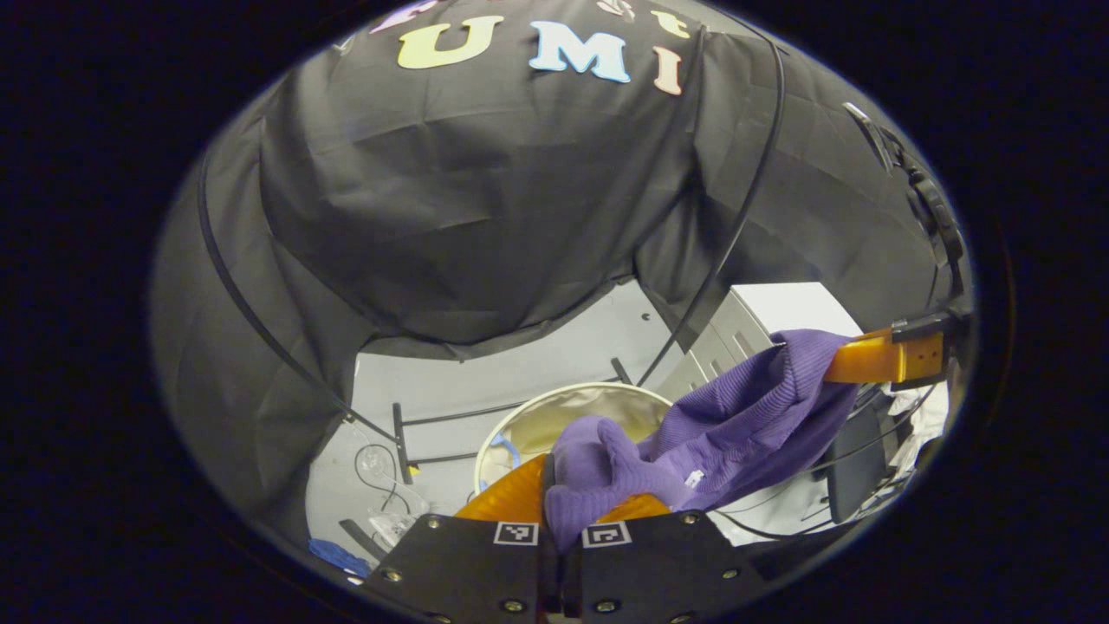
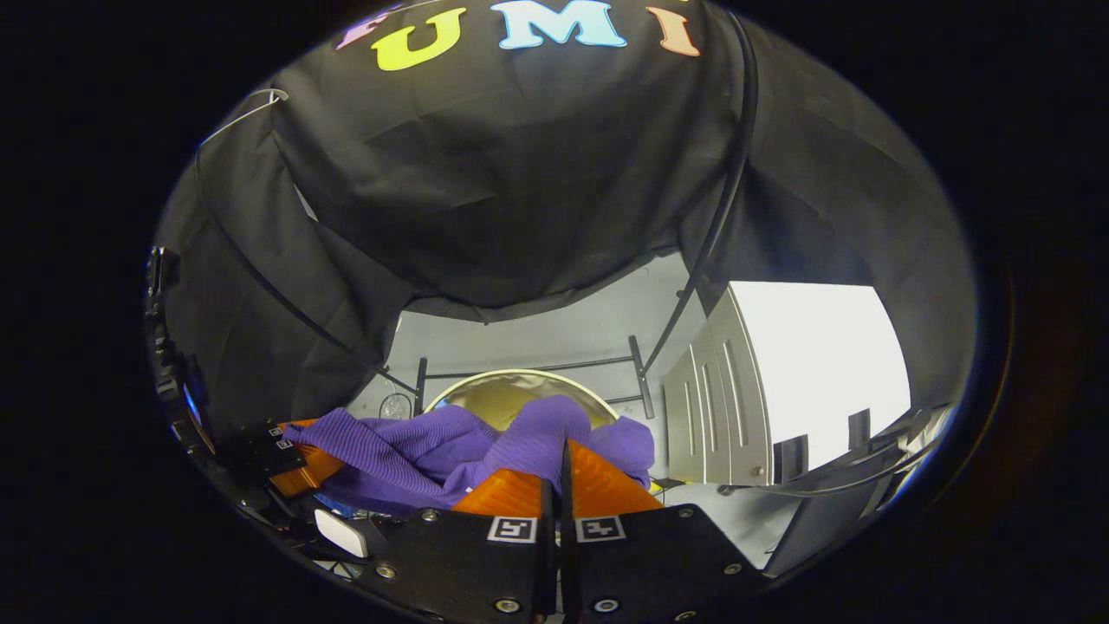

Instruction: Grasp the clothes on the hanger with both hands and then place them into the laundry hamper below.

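one purple knitted garment is stretched between the two grippers above one round laundry hamper, whose pale rim sits low in the centre of both views on the grey floor. in the left gripper view the left gripper, at the bottom centre, has its fingers drawn narrow with a fold of the purple cloth bunched between them; the cloth runs up to the right edge of the frame, where the right gripper pinches its other end. in the right gripper view the right gripper at the bottom centre is closed narrow on the garment, which spreads leftward to the left gripper at the lower left edge. the hamper mouth lies open just beyond the cloth. around the hamper, thin black bars lie on the floor behind it, one pale slotted cabinet stands close on the right, and the black cloth wall hangs behind and to the left. each gripper body carries two small square black-and-white markers; no readable brand is visible on the garment.
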`<state>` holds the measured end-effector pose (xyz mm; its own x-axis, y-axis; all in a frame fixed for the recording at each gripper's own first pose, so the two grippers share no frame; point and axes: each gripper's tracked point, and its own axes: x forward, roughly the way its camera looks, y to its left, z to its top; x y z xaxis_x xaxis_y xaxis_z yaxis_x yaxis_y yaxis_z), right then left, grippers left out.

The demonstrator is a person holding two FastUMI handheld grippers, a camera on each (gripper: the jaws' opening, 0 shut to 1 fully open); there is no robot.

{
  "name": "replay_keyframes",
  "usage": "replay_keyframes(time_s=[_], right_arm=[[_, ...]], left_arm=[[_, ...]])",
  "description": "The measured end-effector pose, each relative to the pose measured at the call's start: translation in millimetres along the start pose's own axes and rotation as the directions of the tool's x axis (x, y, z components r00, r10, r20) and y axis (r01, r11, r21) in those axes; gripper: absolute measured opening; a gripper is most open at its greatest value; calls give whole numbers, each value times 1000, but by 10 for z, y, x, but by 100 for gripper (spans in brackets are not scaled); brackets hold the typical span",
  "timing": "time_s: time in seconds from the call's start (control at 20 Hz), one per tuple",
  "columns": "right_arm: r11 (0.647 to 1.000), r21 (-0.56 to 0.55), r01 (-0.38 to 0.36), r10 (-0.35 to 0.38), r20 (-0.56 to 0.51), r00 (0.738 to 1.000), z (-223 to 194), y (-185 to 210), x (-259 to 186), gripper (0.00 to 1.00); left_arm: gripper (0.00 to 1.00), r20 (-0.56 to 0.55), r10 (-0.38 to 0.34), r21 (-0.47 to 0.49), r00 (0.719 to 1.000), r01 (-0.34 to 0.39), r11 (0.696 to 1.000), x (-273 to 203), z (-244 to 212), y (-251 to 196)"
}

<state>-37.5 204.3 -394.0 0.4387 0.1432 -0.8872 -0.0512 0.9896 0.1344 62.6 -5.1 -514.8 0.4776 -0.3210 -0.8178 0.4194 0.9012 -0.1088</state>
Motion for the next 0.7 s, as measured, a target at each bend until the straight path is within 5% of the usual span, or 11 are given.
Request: replay_keyframes(time_s=[0.25,0.35,0.55,0.7], right_arm=[[1000,19,19,-19,-37,999,-48,-13,50,8],[999,38,8,-6,-36,999,-18,32,52,19],[999,34,27,-27,4,1000,112,-90,-87,96],[997,53,48,-52,76,996,302,-332,-254,97]], left_arm=[[9,-20,24,-72,1000,-25,997,38,-73,173],[15,-13,23,-104,1000,-24,994,5,-29,223],[97,29,44,-97,999,-41,994,-36,131,324],[95,61,96,-94,994,-90,992,-152,296,362]])
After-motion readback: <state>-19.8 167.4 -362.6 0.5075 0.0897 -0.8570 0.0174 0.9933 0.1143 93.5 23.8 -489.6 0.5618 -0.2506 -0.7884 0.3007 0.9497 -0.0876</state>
